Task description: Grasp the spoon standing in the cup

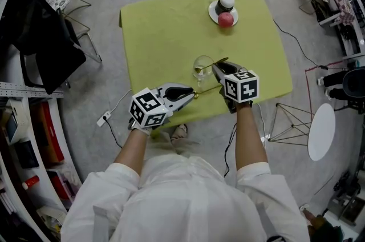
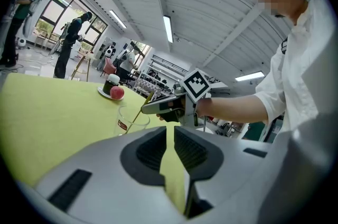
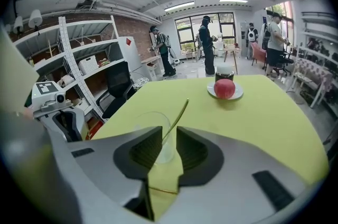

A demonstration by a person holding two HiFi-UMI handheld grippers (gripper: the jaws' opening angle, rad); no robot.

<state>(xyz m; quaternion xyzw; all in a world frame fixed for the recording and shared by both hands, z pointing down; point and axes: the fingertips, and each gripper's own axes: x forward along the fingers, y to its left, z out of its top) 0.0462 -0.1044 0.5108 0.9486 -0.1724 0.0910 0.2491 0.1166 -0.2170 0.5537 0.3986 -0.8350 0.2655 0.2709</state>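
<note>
Near the front edge of the green table (image 1: 165, 29), found glass cup (image 1: 202, 67) with gold spoon (image 3: 178, 114) leaning in it. Noted right gripper (image 3: 169, 136) at the cup, jaws parted either side of the handle, not pinching. Logged left gripper (image 2: 170, 136) nearby, clear of the cup, jaws a narrow slit apart.

Cup (image 1: 202, 67): clear glass, smooth, glossy. Spoon (image 3: 177, 114) in it: shiny gold-tone metal. Cloth (image 1: 165, 35) under cup: matt yel-grn fabric. Plate (image 1: 211, 12) beyond cup: glossy wht.
</note>
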